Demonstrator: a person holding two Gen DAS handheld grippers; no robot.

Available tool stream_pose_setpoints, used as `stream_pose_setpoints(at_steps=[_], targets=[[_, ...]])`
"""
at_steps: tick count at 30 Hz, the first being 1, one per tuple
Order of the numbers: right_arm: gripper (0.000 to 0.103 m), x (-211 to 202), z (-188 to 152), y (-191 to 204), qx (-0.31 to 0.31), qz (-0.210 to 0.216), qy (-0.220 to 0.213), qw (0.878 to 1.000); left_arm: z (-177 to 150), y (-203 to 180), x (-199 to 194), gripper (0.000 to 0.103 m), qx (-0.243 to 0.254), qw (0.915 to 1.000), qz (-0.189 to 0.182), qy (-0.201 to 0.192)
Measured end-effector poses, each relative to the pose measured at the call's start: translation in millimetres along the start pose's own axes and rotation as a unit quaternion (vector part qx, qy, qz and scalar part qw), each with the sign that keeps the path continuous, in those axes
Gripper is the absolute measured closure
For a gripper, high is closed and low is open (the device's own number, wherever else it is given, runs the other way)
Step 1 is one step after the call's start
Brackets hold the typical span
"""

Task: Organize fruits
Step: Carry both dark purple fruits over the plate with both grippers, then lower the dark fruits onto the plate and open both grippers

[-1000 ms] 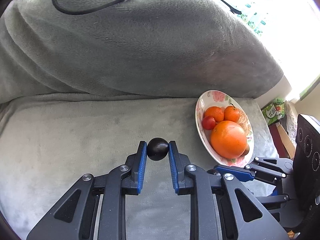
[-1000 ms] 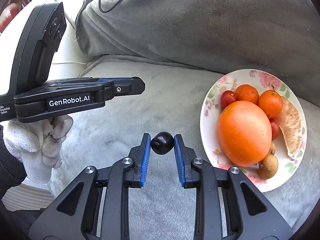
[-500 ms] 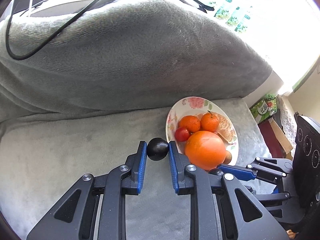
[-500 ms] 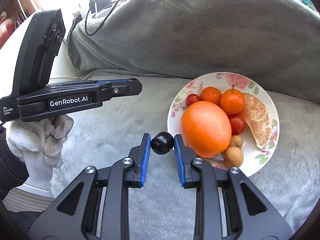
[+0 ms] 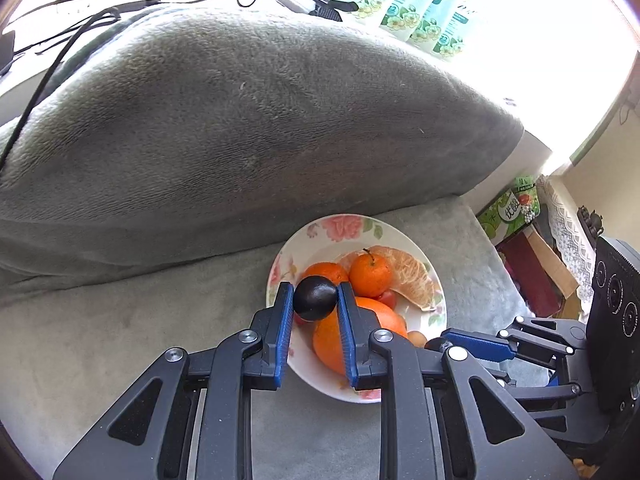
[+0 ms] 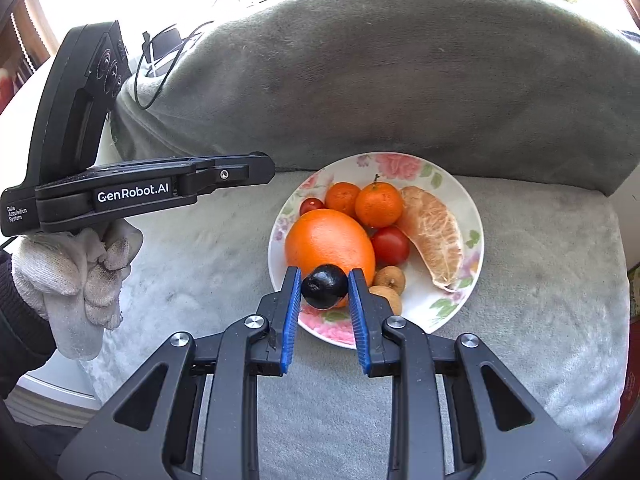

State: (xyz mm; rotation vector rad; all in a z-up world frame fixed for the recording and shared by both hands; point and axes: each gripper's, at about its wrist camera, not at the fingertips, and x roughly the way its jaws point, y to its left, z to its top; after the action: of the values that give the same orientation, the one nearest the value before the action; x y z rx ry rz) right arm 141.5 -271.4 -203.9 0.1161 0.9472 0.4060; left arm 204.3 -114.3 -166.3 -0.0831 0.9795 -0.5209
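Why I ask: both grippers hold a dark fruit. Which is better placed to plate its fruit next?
Right, probably. The right gripper holds its dark fruit over the plate near its rim; the left gripper hangs off its left side.

grey plush sofa (image 5: 248, 128) — bright window (image 5: 500, 8)

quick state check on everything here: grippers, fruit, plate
left gripper: shut on left dark plum
right gripper: shut on right dark plum
plate: holds fruit, on grey cushion
large orange: whole, unpeeled
citrus segment: peeled
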Motion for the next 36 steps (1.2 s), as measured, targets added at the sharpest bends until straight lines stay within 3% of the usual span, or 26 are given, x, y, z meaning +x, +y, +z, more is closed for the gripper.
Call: stream_pose_setpoints(at_steps=[14,36], targets=[[0.078,-0.2,5.2,-28.7,0.017,-0.014,-0.007,1.0,14.5,-17.4,21.7,0.083,0.009,0.9999,-0.004,0.007],[0.078,21.2,5.0,-36.4,0.013,-0.005,0.005,1.0,24.7,-29.3,50.1,0.083,0.015,0.9996,0.008,0.02]])
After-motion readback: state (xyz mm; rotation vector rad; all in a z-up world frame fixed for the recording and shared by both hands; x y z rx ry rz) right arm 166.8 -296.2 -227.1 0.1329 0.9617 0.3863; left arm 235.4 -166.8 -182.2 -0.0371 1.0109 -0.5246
